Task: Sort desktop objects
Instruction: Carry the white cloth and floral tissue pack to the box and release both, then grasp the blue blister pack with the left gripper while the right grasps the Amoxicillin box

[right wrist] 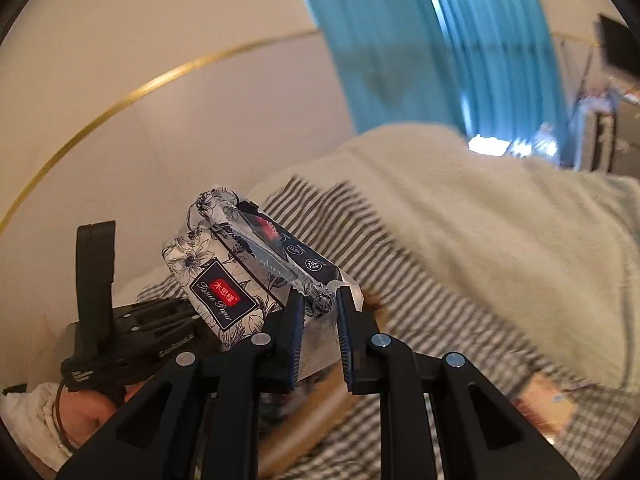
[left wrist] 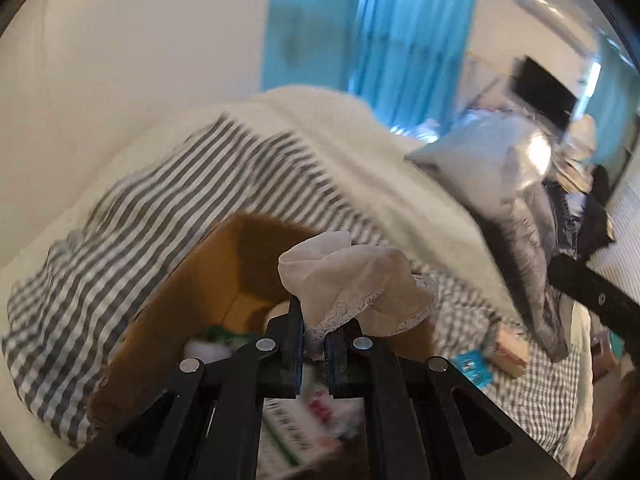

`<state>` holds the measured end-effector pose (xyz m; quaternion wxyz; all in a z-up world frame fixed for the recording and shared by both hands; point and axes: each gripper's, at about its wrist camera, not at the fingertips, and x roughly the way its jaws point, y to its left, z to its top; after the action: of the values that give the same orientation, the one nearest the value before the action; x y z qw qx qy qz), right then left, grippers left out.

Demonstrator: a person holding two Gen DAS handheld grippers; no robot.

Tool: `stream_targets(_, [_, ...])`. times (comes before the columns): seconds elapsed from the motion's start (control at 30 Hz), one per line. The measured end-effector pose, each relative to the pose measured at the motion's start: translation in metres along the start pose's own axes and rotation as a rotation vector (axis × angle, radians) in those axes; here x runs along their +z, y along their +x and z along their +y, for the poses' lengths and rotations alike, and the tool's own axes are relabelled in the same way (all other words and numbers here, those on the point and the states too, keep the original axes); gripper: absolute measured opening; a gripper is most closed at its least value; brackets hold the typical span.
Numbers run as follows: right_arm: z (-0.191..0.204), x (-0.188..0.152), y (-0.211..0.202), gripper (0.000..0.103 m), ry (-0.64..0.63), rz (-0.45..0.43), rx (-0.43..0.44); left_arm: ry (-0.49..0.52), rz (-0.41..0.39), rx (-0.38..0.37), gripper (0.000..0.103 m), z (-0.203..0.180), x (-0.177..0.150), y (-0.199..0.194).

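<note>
While my left claw (left wrist: 314,334) pinches the lace cloth (left wrist: 352,280) just above the cardboard box (left wrist: 200,280), my right claw (right wrist: 318,308) grips the tissue pack (right wrist: 240,264) beside it, farther from the box

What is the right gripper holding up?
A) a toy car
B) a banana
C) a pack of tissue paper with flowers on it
C: the right gripper has its fingers pinched on the end of the tissue paper pack, whose wrapper has drawn flowers and reads "Tissue Paper".
</note>
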<state>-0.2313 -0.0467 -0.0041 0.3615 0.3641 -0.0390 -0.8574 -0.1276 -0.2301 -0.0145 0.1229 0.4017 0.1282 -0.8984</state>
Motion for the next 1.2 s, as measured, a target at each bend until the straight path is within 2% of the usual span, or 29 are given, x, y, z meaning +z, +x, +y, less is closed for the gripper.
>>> stream_targets(0.03, [0.002, -0.003, 0.011, 0.035, 0.015, 0.016, -0.007, -0.006, 0.018, 0.013, 0.01, 0.006, -0.001, 0.006])
stream_targets(0.07, [0.003, -0.006, 0.024, 0.048, 0.025, 0.043, -0.011, -0.009, 0.04, 0.026, 0.019, 0.011, -0.003, 0.011])
stream_targets(0.1, [0.005, -0.01, 0.032, 0.071, 0.028, 0.062, -0.012, -0.011, 0.067, 0.045, 0.031, 0.014, -0.005, 0.018])
stream_targets(0.17, [-0.002, -0.017, 0.034, 0.074, 0.024, 0.06, -0.008, -0.026, 0.111, 0.078, 0.095, 0.017, -0.011, 0.026])
stream_targets(0.2, [-0.005, -0.019, 0.029, 0.074, 0.022, 0.053, -0.018, -0.036, 0.108, 0.079, 0.099, 0.018, -0.012, 0.026])
stream_targets(0.27, [-0.022, -0.017, 0.016, 0.074, 0.032, 0.038, -0.068, -0.044, 0.074, 0.049, 0.099, 0.019, -0.015, 0.019])
stream_targets(0.4, [-0.07, -0.018, -0.038, 0.075, 0.111, -0.033, -0.166, -0.001, 0.054, 0.054, 0.099, -0.004, -0.011, 0.006])
stream_targets(0.5, [-0.106, -0.023, -0.081, 0.08, 0.17, -0.078, -0.24, 0.018, 0.016, 0.024, 0.099, -0.025, -0.009, -0.011])
stream_targets(0.57, [-0.127, -0.034, -0.111, 0.083, 0.198, -0.102, -0.303, 0.046, -0.008, -0.015, 0.101, -0.047, -0.008, -0.022])
stream_targets(0.7, [-0.161, -0.057, -0.137, 0.084, 0.212, -0.087, -0.405, 0.126, -0.028, -0.101, 0.103, -0.102, -0.018, -0.033])
stream_targets(0.77, [-0.176, -0.075, -0.143, 0.084, 0.221, -0.062, -0.428, 0.187, 0.005, -0.14, 0.103, -0.136, -0.031, -0.028])
stream_targets(0.87, [-0.198, -0.095, -0.138, 0.084, 0.234, -0.024, -0.436, 0.298, 0.101, -0.21, 0.103, -0.189, -0.063, 0.0])
stream_targets(0.97, [-0.214, -0.107, -0.125, 0.084, 0.213, 0.023, -0.437, 0.35, 0.188, -0.221, 0.103, -0.219, -0.094, 0.037])
stream_targets(1.07, [-0.222, -0.123, -0.113, 0.084, 0.161, 0.059, -0.426, 0.338, 0.266, -0.203, 0.103, -0.228, -0.114, 0.082])
stream_targets(1.13, [-0.223, -0.132, -0.102, 0.084, 0.094, 0.089, -0.412, 0.296, 0.313, -0.192, 0.103, -0.223, -0.12, 0.109])
stream_targets(1.2, [-0.227, -0.138, -0.089, 0.084, 0.047, 0.107, -0.363, 0.235, 0.344, -0.188, 0.103, -0.212, -0.121, 0.129])
